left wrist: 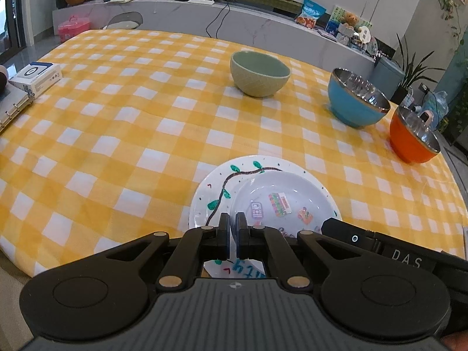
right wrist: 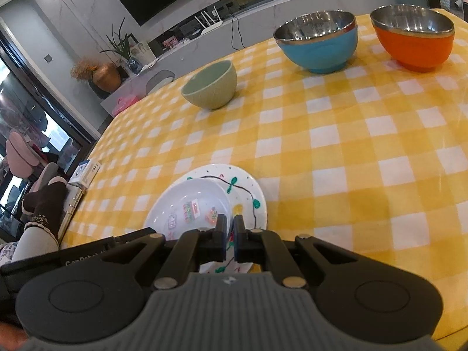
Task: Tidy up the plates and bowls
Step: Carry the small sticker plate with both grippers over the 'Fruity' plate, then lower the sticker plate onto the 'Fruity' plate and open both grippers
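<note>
A small white sticker plate [left wrist: 280, 196] lies tilted on a larger white plate painted with a green vine [left wrist: 213, 187], near the table's front edge. My left gripper [left wrist: 233, 219] is shut on the small plate's left rim. My right gripper [right wrist: 229, 222] is shut on the same plate's right rim [right wrist: 201, 201], over the vine plate [right wrist: 248, 193]. Farther back stand a green bowl [left wrist: 259, 73] [right wrist: 210, 87], a blue steel-lined bowl [left wrist: 356, 99] [right wrist: 318, 44] and an orange steel-lined bowl [left wrist: 414, 134] [right wrist: 415, 38].
The table has a yellow checked cloth [left wrist: 131, 122]. A white box [left wrist: 36, 77] and a ring binder [left wrist: 11, 108] lie at its left edge. The orange bowl stands close to the right edge. A counter with clutter [left wrist: 204, 3] runs behind the table.
</note>
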Tool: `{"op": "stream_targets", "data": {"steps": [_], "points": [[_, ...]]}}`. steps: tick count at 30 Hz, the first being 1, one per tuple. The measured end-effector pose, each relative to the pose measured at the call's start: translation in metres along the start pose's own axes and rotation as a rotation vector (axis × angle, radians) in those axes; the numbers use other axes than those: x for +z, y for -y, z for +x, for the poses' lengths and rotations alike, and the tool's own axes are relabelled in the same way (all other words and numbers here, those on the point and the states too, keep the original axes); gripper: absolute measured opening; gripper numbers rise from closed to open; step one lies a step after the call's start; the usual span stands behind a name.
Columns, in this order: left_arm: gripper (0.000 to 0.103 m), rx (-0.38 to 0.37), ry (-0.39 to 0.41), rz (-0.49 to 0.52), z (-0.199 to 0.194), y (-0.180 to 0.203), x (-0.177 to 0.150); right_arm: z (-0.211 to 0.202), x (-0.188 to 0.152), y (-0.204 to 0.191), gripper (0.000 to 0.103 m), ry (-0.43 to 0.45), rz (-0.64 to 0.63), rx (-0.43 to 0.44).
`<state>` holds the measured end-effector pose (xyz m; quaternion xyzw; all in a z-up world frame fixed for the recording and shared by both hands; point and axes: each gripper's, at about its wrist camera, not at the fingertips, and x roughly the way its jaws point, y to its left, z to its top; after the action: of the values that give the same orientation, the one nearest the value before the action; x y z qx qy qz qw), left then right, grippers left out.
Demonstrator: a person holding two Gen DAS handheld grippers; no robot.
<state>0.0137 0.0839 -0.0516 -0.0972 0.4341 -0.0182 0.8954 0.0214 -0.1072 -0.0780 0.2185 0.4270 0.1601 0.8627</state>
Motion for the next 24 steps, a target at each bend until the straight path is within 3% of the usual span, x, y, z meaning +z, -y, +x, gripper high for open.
{"op": "stream_targets", "data": {"steps": [14,19,24], "points": [[0.004,0.019,-0.002,0.025,0.0053,0.0013,-0.0015,0.0068,-0.0005,0.0008,0.002,-0.012,-0.011,-0.001],[0.007,0.025,0.006,0.017,0.0046,-0.0003,-0.0008,0.0044,-0.0005,-0.0004,0.009,0.002,-0.024,-0.004],[0.023,0.013,0.039,0.0,-0.0022,-0.0047,0.0031,0.0012,0.0016,0.0006,0.022,0.017,-0.02,0.001]]}}
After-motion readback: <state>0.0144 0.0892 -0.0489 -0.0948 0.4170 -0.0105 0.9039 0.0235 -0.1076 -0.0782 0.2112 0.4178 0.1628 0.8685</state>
